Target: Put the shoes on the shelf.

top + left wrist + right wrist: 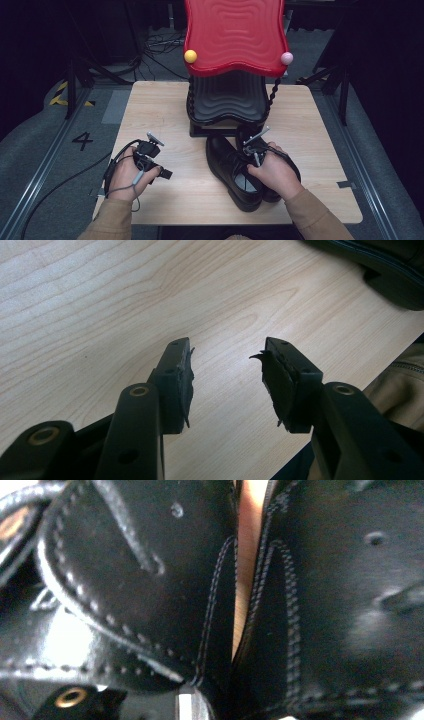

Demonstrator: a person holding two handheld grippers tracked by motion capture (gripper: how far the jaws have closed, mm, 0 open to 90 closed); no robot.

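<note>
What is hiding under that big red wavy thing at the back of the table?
Under the red wavy top sits a black wavy tray, joined by twisted black posts. What lies on that tray, and the stand's base behind the black shoes, is covered.

One number on the floor

A single dark "4" (82,140) stands on the grey floor (45,150) to the left of the wooden table (165,110), seen in the high view; it sits just beside the metal rail that runs along that side. Farther back on the same side, yellow-and-black hazard stripes (61,95) mark the floor near a black stand leg; they are a warning sign without any words. No brand, label or lettering can be read on the black shoes (235,165), on the red wavy shelf (235,35) or on the table, and the two gripper views carry no writing either.
</note>
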